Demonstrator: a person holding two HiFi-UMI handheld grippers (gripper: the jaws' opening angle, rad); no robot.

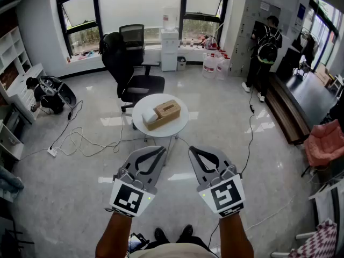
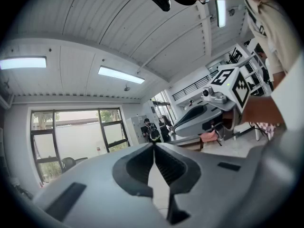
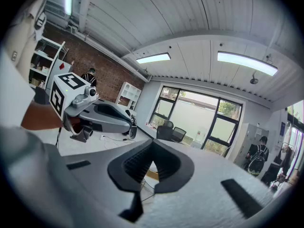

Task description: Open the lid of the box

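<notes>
Left gripper [image 1: 162, 150] and right gripper [image 1: 192, 150] are hovering, jaws closed and empty.
Only the head view is clearly showing the box [image 1: 164, 113], sitting on a round table [image 1: 181, 120] at twelve o'clock.

Bright daylight through blown-out windows [image 1: 140, 4], glare patches on glossy floor [image 1: 258, 128]; ceiling strip lights [image 2: 121, 75] lit, strong fisheye bending, dark vignetted corners

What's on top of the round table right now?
On the table lie a tan box and, at its left in the head view, a small white thing. The box looks closed, so what is inside it cannot be seen.
</notes>
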